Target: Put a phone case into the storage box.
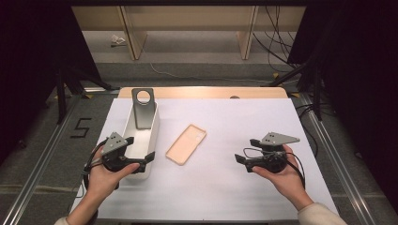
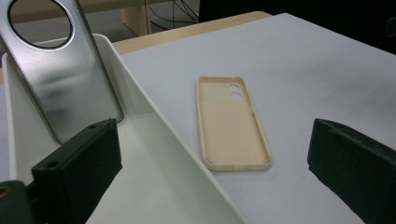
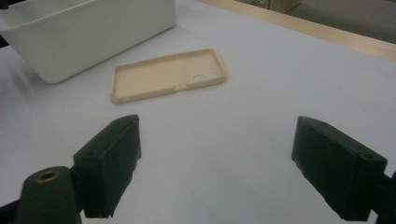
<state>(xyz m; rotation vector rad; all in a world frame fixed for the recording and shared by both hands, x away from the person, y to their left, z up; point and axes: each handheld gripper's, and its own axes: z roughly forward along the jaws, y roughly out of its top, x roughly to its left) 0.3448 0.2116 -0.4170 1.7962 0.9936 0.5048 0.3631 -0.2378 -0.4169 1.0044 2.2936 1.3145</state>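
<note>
Fingers are spread wide on both grippers, nothing held. The left gripper (image 1: pixel 141 161) is poised at the near end of the white bin (image 1: pixel 151 136), where a grey phone case (image 1: pixel 143 110) leans. A peach phone case (image 1: pixel 186 144) lies flat mid-tabletop (image 1: pixel 244 187), just right of the bin. The right gripper (image 1: pixel 245 161) hovers well right. A long edge should probably be pinched, fingers kept low.

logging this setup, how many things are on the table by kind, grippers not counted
phone cases: 2, a beige case lying open side up on the white table cover, and a grey case leaning inside the bin
white bins: 1
total: 3
</note>
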